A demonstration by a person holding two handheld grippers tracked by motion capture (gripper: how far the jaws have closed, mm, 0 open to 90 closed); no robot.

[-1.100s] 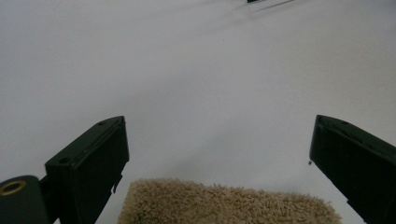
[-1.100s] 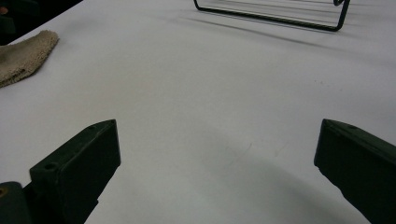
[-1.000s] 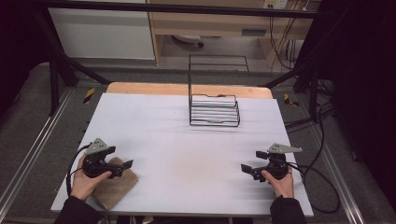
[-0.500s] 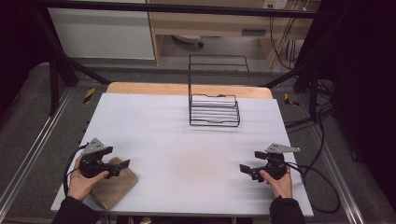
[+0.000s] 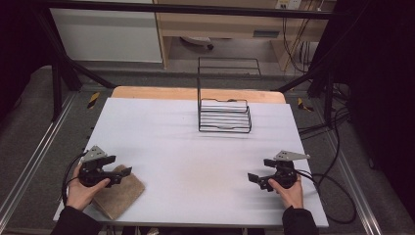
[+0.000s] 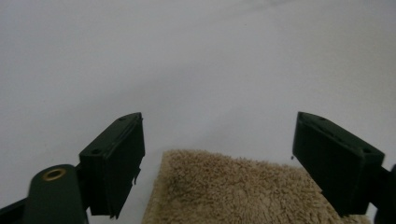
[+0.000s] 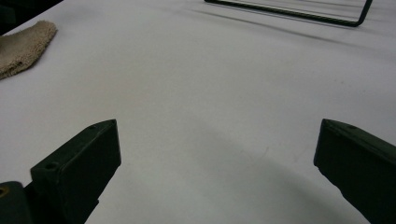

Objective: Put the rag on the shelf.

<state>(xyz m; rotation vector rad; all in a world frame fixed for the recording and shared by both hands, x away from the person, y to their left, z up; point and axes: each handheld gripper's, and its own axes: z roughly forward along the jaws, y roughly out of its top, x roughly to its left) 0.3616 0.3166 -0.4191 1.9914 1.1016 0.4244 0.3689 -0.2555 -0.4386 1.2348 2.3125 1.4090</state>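
The left gripper (image 6: 217, 154) has its jaws spread either side of the tan towel's (image 6: 243, 191) near edge and has just been closing them, pads not yet pressing the pile, while over on the far side of that towel the right gripper (image 7: 217, 172) hovers wide apart with bare white table (image 7: 196, 93) between its jaws. That towel is a folded, fluffy, sandy-brown square at the table's front-left corner, well short of the black wire rack (image 5: 224, 116); it looks soft, light and floppy, so I'd pinch a corner or folded edge, expecting sag.
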